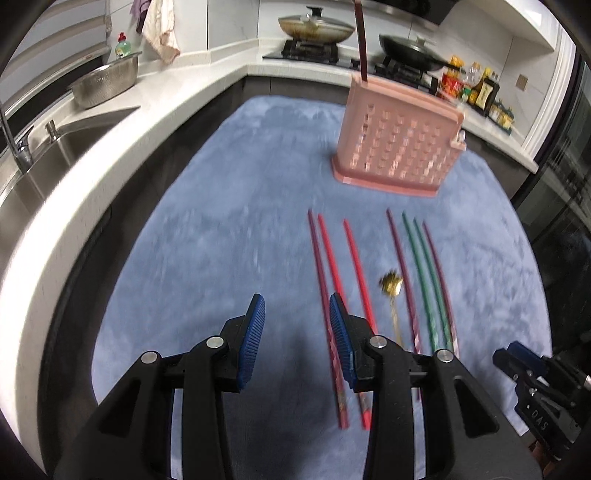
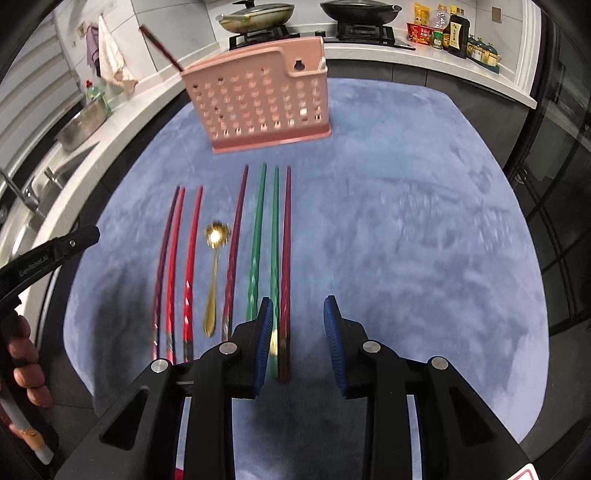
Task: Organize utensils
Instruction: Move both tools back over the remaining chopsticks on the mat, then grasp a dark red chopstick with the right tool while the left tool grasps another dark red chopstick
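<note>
Several chopsticks lie side by side on a blue mat (image 1: 221,221): purple and red ones (image 1: 332,266) on the left, green ones (image 2: 256,240) and a dark red one (image 2: 286,240) on the right. A gold spoon (image 2: 216,236) rests among them. Behind them stands a pink perforated holder (image 2: 258,107) with one dark chopstick (image 2: 159,44) leaning out of it. My left gripper (image 1: 295,314) hovers open just left of the red chopsticks, nothing between its pads. My right gripper (image 2: 298,314) is open above the near ends of the green and dark red chopsticks.
A white counter wraps around the mat, with a sink (image 1: 55,155) and steel colander (image 1: 107,81) at left. Two lidded pans (image 2: 255,16) sit on the stove behind, and sauce bottles (image 2: 454,33) at back right. A hand (image 2: 22,350) holds the left gripper's handle.
</note>
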Demonstrator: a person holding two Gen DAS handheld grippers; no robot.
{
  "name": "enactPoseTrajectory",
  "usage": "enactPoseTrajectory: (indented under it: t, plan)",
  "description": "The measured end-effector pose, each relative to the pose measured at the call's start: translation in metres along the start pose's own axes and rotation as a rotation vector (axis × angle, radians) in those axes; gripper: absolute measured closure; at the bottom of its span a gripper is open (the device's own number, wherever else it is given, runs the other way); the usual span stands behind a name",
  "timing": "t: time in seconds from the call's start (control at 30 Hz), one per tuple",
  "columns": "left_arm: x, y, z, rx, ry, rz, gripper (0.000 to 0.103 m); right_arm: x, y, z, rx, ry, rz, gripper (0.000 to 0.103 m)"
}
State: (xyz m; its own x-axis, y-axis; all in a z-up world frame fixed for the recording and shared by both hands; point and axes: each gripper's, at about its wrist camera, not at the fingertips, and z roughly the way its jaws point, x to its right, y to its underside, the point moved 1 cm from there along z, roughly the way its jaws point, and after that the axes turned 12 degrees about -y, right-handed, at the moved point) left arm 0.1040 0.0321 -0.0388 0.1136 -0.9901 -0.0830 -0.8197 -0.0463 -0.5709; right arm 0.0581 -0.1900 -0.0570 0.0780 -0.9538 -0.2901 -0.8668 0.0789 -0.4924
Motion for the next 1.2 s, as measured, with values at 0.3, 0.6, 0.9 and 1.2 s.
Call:
enactPoseTrajectory:
  t: [0.3,0.6,0.9,1.2]
  plan:
    - [0.004,0.042,0.01,-0.03,-0.015,0.027,0.068,0.011,0.032,0.02,-0.016,-0.029,0.054,0.076]
    - [0.013,0.054,0.012,-0.027,0.008,0.043,0.067,0.012,0.042,0.03,-0.016,-0.029,0.058,0.085]
    - [0.017,0.06,0.02,-0.053,0.025,0.046,0.067,0.009,0.04,0.036,-0.021,-0.034,0.042,0.085]
    - [0.018,0.063,0.027,-0.08,0.036,0.042,0.067,0.012,0.037,0.042,-0.022,-0.025,0.036,0.094]
